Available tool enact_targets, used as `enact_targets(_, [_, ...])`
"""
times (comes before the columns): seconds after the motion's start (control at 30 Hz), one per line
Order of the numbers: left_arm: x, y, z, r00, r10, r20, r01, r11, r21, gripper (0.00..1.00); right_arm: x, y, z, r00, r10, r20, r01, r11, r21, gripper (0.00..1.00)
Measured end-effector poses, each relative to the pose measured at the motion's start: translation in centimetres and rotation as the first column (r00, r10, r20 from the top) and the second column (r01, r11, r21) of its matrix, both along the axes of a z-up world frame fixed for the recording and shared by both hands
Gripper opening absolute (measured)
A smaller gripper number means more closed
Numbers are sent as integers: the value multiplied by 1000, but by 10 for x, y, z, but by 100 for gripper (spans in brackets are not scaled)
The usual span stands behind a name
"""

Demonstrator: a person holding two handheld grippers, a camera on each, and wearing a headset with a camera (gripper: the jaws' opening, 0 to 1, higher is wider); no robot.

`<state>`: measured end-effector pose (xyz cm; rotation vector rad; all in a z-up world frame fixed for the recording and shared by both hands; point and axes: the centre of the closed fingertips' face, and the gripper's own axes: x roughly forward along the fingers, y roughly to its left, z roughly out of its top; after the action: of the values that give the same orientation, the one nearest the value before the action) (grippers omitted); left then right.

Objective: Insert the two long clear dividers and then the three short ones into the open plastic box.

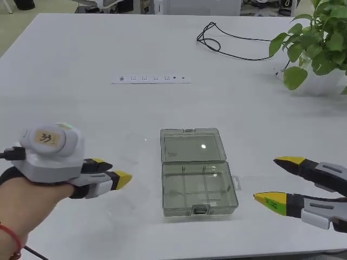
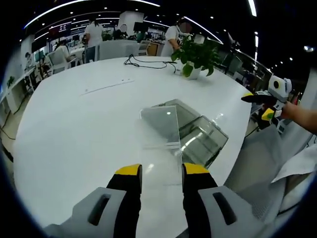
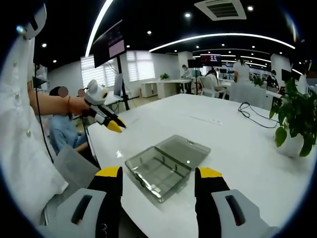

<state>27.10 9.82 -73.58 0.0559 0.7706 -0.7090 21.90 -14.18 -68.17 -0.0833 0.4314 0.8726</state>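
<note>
- Currently the left gripper hovers low over the white table, jaws parted a moderate way; I see nothing clamped between them.
- Just ahead of its tips in the left gripper view lies a clear divider, flat on the table between this gripper and the open plastic box. Its long axis seems to run forward, away from the tips towards the box.
- Whether it is a long or short one I cannot tell.
- Across the box, the right gripper stands spread wide and empty, pointing at the box.
- Judging by this, the left gripper is much the nearer for the pick.
</note>
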Motion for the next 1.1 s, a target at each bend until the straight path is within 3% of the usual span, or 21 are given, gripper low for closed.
enact_targets(0.37, [-14,-24,9,1000,-14,9,14,998,-60,30,-6,27,0,1000,-9,-20,10,999,51,53])
enact_targets(0.57, [-21,-36,12,1000,-22,13,23,996,-89,30,-6,40,3,999,-18,-38,22,994,107,50])
enact_targets(0.8, [-34,-57,15,999,-40,14,41,990,-132,30,-5,67,8,996,-42,-74,56,979,196,45])
enact_targets(1.1, [-45,-81,17,998,-69,10,69,983,-172,30,0,84,0,986,-93,-135,125,960,251,37])
